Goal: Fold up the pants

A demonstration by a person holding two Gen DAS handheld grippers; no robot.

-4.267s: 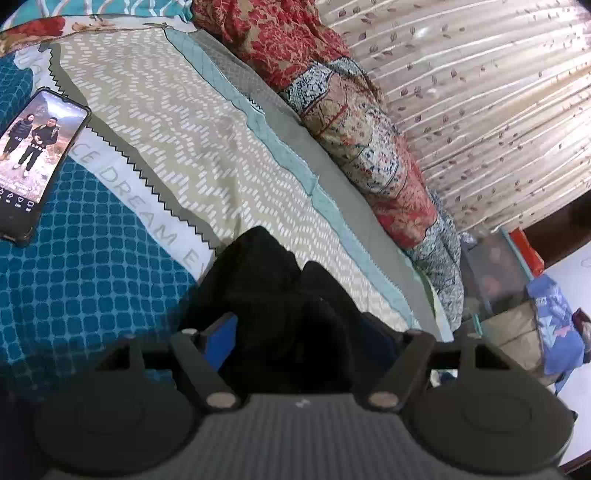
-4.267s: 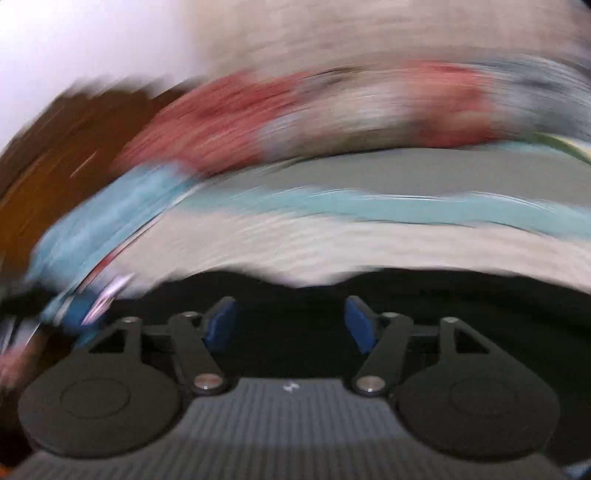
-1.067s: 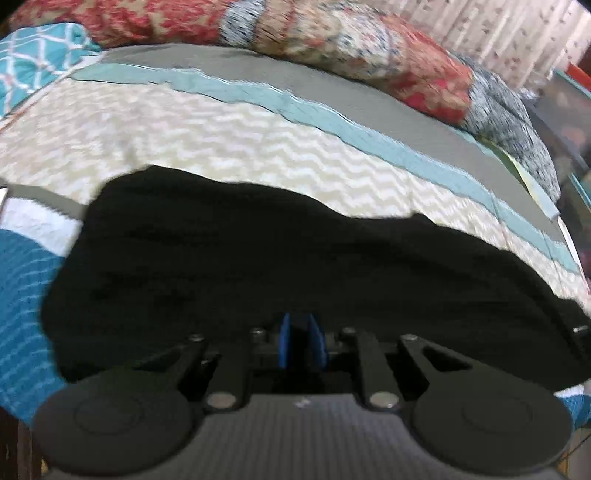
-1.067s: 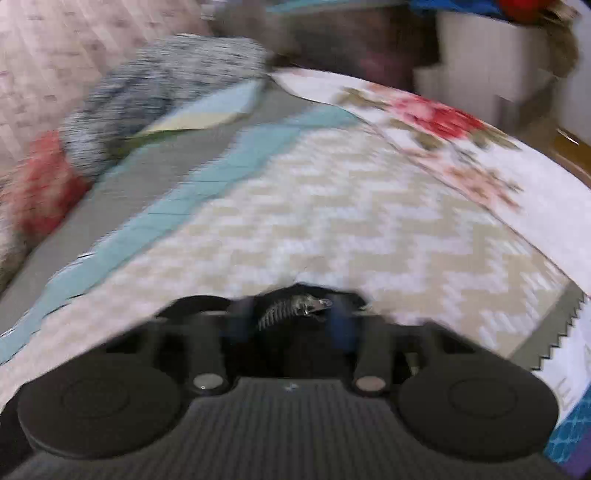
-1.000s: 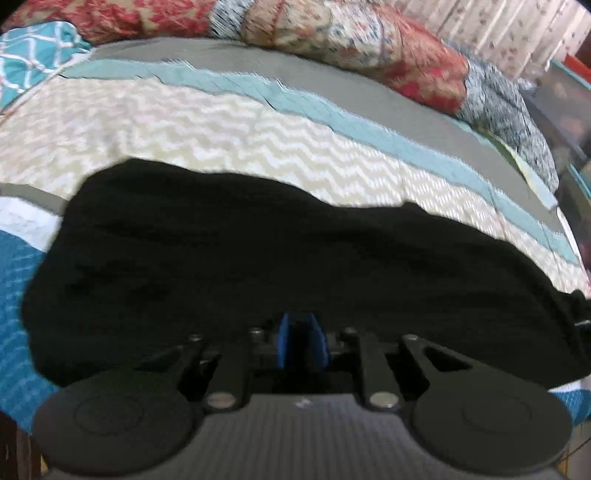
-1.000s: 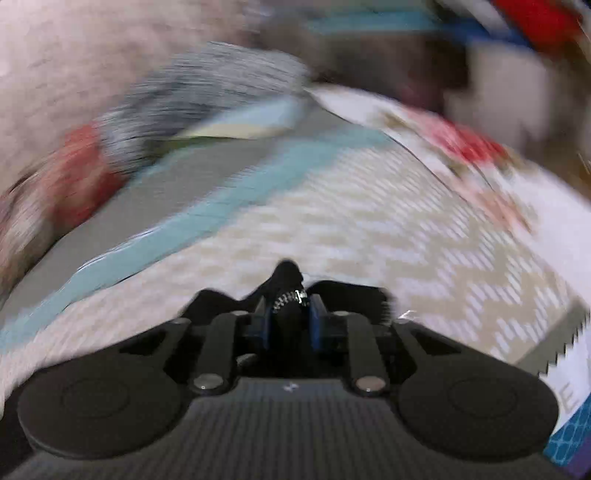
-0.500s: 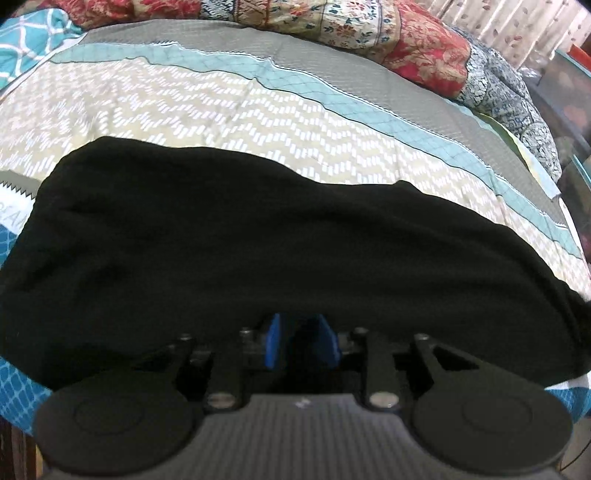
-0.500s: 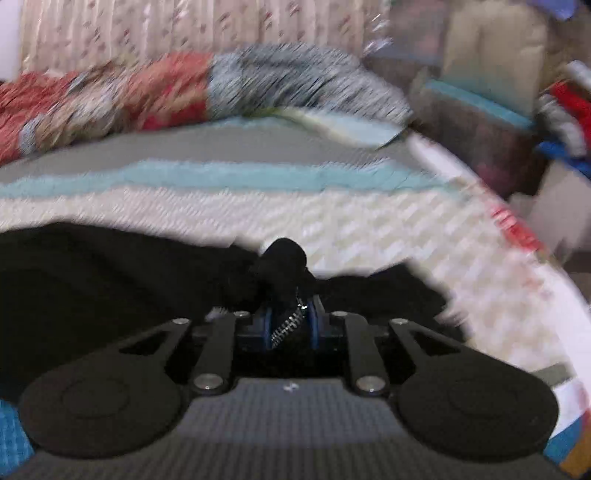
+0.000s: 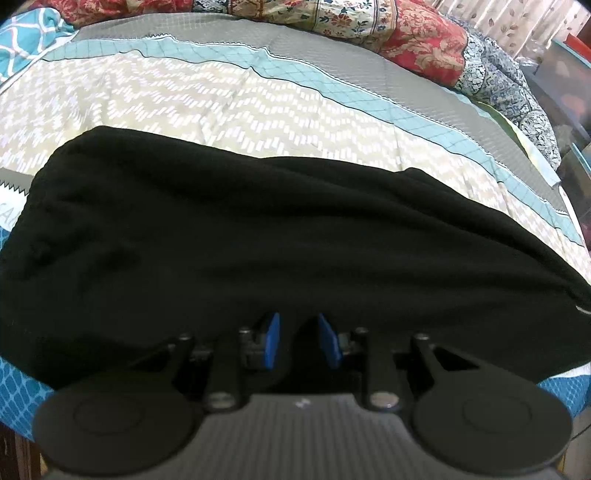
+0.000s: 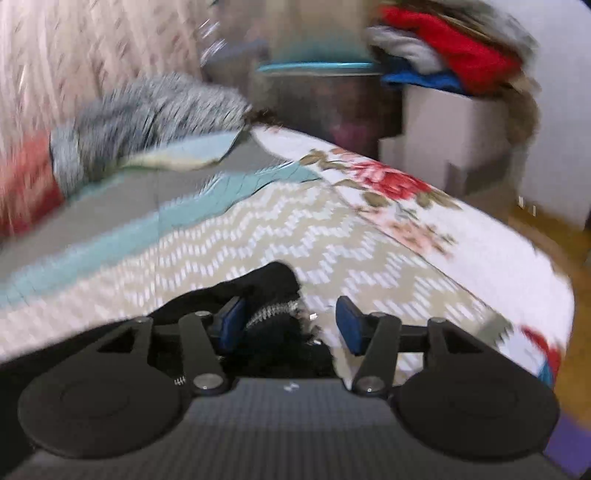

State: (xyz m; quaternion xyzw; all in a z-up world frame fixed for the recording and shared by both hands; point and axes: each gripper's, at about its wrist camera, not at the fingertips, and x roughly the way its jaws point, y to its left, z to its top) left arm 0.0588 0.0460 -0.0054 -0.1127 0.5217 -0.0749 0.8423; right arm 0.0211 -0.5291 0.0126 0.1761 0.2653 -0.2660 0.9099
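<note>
The black pants (image 9: 258, 236) lie spread in a long band across the patterned bedspread (image 9: 221, 99) in the left wrist view. My left gripper (image 9: 297, 341) sits at their near edge, jaws a little apart, black cloth lying between the blue pads. In the right wrist view my right gripper (image 10: 288, 325) is open over the pants' end (image 10: 273, 291), where a metal zipper (image 10: 273, 310) shows between the pads. That view is blurred by motion.
A rolled red and blue floral quilt (image 9: 369, 29) lies along the far side of the bed. Storage boxes (image 10: 443, 129) piled with clothes stand beyond the bed's corner. The bed edge drops off at the right (image 10: 535, 266).
Both grippers have opened: the left pads parted slightly, the right ones widely, letting go of the zipper end. The pants now lie spread flat on the bed.
</note>
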